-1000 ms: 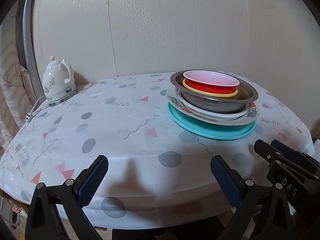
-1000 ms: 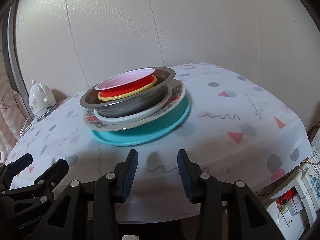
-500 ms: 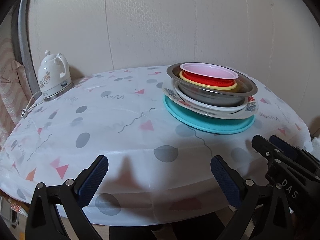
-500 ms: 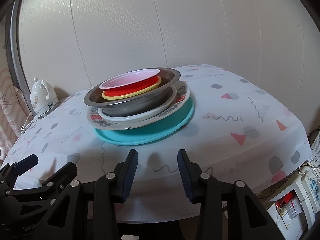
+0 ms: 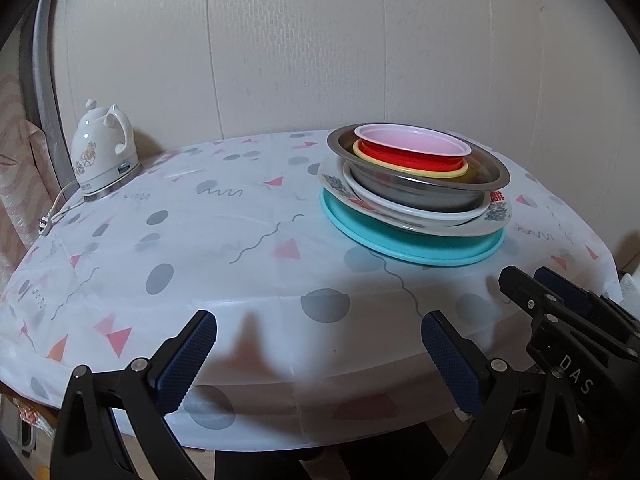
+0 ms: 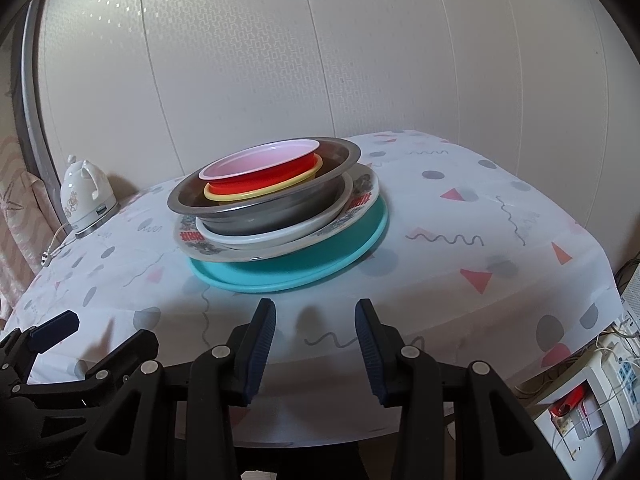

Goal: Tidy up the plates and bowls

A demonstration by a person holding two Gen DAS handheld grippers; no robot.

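One stack of dishes stands on the patterned tablecloth. From the bottom it holds a teal plate [image 5: 420,246] [image 6: 304,268], a printed plate [image 5: 496,216] [image 6: 360,200], a white dish [image 6: 280,234], a steel bowl [image 5: 420,196] [image 6: 272,212], a yellow bowl [image 6: 256,196] and a red bowl with a pale pink inside [image 5: 412,148] [image 6: 260,164]. My left gripper [image 5: 318,354] hangs wide open over the table's near edge, left of the stack. My right gripper [image 6: 316,344] hovers in front of the stack, jaws partly apart with nothing between them.
A white ceramic kettle [image 5: 102,156] [image 6: 86,196] with a cord sits at the table's back left corner. A pale wall runs behind the table. To the right, below the table edge, lie a power strip and cables [image 6: 592,396].
The left wrist view has shifted a little between frames; the stack now sits slightly lower and further right in it. Both grippers keep the same opening.
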